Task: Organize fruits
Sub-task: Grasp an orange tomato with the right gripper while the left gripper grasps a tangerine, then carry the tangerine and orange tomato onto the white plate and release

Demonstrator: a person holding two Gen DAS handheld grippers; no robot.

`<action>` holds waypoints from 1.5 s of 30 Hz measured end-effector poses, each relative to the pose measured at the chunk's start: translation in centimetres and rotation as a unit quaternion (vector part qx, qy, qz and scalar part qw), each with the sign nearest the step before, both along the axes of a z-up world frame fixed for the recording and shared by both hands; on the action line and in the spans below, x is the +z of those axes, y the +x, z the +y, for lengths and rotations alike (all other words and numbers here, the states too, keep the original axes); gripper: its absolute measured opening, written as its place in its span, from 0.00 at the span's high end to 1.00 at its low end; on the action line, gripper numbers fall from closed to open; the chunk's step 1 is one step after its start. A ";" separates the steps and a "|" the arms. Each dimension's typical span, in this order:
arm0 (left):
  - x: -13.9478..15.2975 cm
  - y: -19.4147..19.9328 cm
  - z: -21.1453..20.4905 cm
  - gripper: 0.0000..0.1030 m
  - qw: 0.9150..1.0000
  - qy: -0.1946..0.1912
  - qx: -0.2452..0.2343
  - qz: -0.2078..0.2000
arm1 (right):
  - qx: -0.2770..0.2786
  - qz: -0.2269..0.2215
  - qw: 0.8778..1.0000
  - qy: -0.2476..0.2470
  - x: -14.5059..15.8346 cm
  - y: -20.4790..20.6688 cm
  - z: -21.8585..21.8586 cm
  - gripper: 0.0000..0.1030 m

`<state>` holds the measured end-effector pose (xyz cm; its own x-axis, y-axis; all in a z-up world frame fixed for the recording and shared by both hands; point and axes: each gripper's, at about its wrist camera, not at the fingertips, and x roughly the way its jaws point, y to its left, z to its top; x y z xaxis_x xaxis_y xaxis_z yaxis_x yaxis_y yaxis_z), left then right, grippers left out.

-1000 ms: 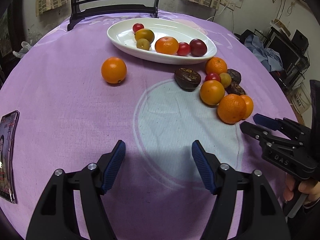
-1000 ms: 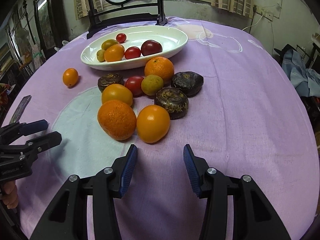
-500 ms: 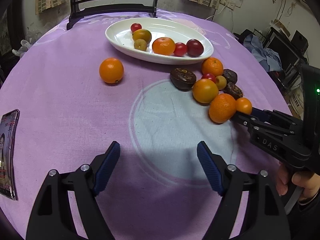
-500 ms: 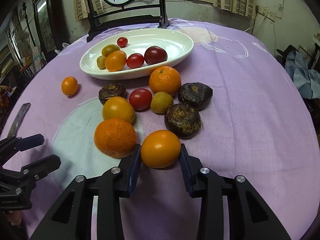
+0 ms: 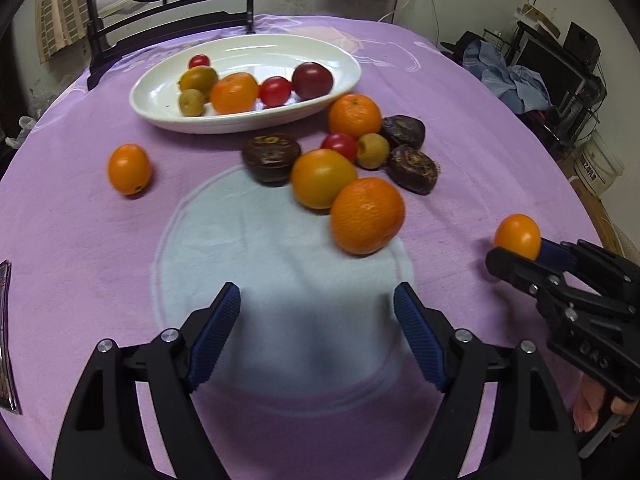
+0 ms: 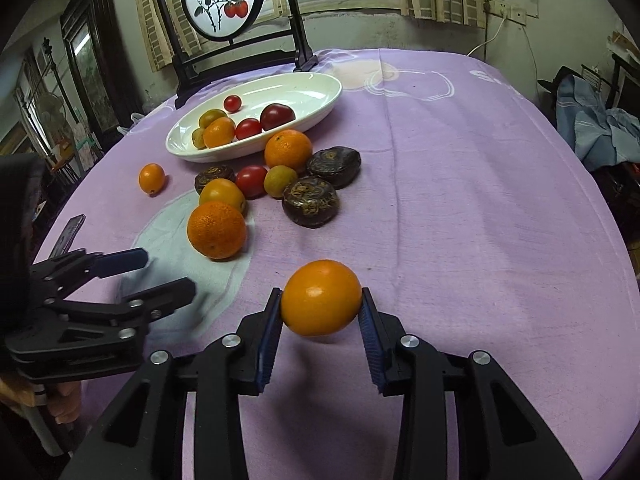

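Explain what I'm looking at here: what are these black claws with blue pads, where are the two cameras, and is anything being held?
There is no robot arm. A person holds a hand-operated two-finger gripper in each hand, and a fisheye camera on each one looks forward along its fingers.

The left wrist view looks past the left gripper, whose blue-padded jaws stand wide apart over the purple tablecloth with nothing between them. The right gripper shows at that picture's right edge.

The right wrist view looks past the right gripper. Its pads press both sides of a smooth orange fruit, so that one is held.

On the cloth stand a white oval dish with six small fruits in it, a cluster of oranges, tomatoes and dark brown fruits beside it, and a lone orange fruit apart.
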<state>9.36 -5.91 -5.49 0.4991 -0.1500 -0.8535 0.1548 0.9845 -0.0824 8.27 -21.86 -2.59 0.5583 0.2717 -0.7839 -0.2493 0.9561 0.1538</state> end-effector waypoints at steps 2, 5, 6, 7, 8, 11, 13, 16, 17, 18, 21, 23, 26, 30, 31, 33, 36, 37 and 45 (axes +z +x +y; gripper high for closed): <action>-0.3 0.6 -1.1 0.25 1.000 0.005 -0.003 0.003 | 0.000 0.002 1.000 0.007 -0.1 -0.1 -0.7 0.63; -0.5 1.5 -2.3 0.25 1.000 0.019 -0.006 0.001 | -0.005 0.006 1.000 0.015 -0.4 -0.2 -1.6 0.63; -0.6 1.8 -2.6 0.25 1.000 0.019 -0.006 0.003 | -0.006 0.008 1.000 0.017 -0.6 -0.1 -1.9 0.63; -0.6 2.1 -2.8 0.25 1.000 0.019 -0.004 0.004 | -0.007 0.009 1.000 0.020 -0.7 -0.1 -2.1 0.63; -0.7 2.4 -3.0 0.25 1.000 0.021 -0.002 0.004 | -0.008 0.012 1.000 0.025 -0.8 0.0 -2.3 0.63; -0.8 3.4 -3.5 0.27 1.000 0.030 0.002 0.002 | -0.007 0.017 0.999 0.037 -1.2 0.3 -2.7 0.63; -0.8 3.8 -3.7 0.28 0.999 0.032 0.004 0.002 | -0.003 0.027 0.998 0.048 -1.5 0.5 -2.8 0.63; -0.9 4.2 -3.7 0.30 0.999 0.038 0.007 -0.002 | -0.002 0.027 0.998 0.052 -1.5 0.4 -2.9 0.63; -0.8 4.3 -3.6 0.36 0.999 0.043 0.010 -0.006 | -0.002 0.027 0.998 0.051 -1.6 0.4 -2.9 0.63; -0.8 4.3 -3.6 0.45 0.999 0.044 0.010 -0.010 | -0.001 0.027 0.998 0.050 -1.5 0.4 -2.9 0.63; -0.4 3.9 -3.5 0.59 0.999 0.029 -0.001 -0.017 | 0.000 0.027 0.999 0.045 -1.5 0.4 -2.8 0.63; -0.3 3.2 -3.6 0.59 0.999 0.039 -0.010 -0.019 | -0.001 0.026 0.999 0.040 -1.5 0.4 -2.6 0.63; -0.2 1.9 -2.9 0.59 0.999 0.025 -0.017 -0.011 | -0.003 0.024 0.999 0.030 -1.5 0.3 -2.4 0.63; 0.3 0.0 -0.9 0.59 1.000 0.018 -0.017 -0.014 | -0.004 0.027 1.000 0.015 -1.4 0.3 -1.8 0.63; 0.3 -0.4 -0.4 0.59 1.000 0.016 -0.017 -0.015 | -0.004 0.028 0.999 0.015 -1.3 0.3 -1.6 0.63; 0.8 -1.1 1.0 0.59 1.000 0.002 -0.016 -0.012 | -0.002 0.027 1.000 0.013 -1.0 0.3 -1.2 0.63; 1.9 -1.8 3.4 0.59 1.000 -0.018 -0.007 -0.019 | 0.003 0.017 1.000 0.007 -0.1 0.1 -0.4 0.63; 2.3 -1.9 4.0 0.59 0.999 -0.021 -0.005 -0.024 | 0.006 0.013 1.000 0.005 0.3 0.2 0.0 0.63; 5.7 -0.4 6.7 0.59 0.998 -0.037 -0.013 -0.055 | 0.034 -0.014 0.999 -0.011 2.8 1.6 3.3 0.63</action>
<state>8.94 0.77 0.20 0.5843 -0.2245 -0.7799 0.1930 0.9719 -0.1351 9.87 -18.52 0.26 0.5613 0.2933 -0.7739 -0.3180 0.9397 0.1255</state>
